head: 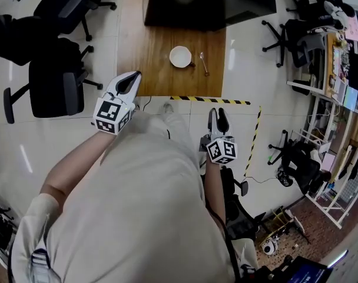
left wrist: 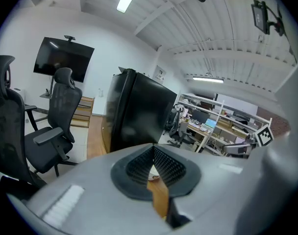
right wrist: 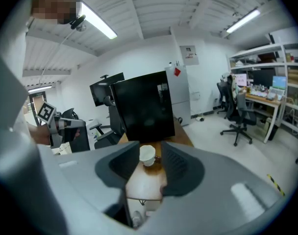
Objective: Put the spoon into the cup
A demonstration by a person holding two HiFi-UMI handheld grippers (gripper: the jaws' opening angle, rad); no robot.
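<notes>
I stood some way back from the wooden table (head: 152,52), and both of my grippers were held in the air before my body, well apart from everything on it. The white cup (head: 180,56) stood upright on the far part of the table, in front of a big black screen (head: 208,2). The spoon (head: 204,63) lay flat on the wood just to the right of the cup, close to it but not touching it as far as I could see. My left gripper (head: 132,79) was on the left, near the front left corner of the table. Its jaws met at the tips, with only a thin wedge between the pads and nothing inside. My right gripper (head: 217,116) hung nearer to me, over the pale floor. Its jaws stood moderately apart and empty, and the distant cup showed through the gap. A yellow and black tape (head: 209,101) ran on the floor along the near edge of the table, and black office chairs (head: 55,78) stood on the left.
</notes>
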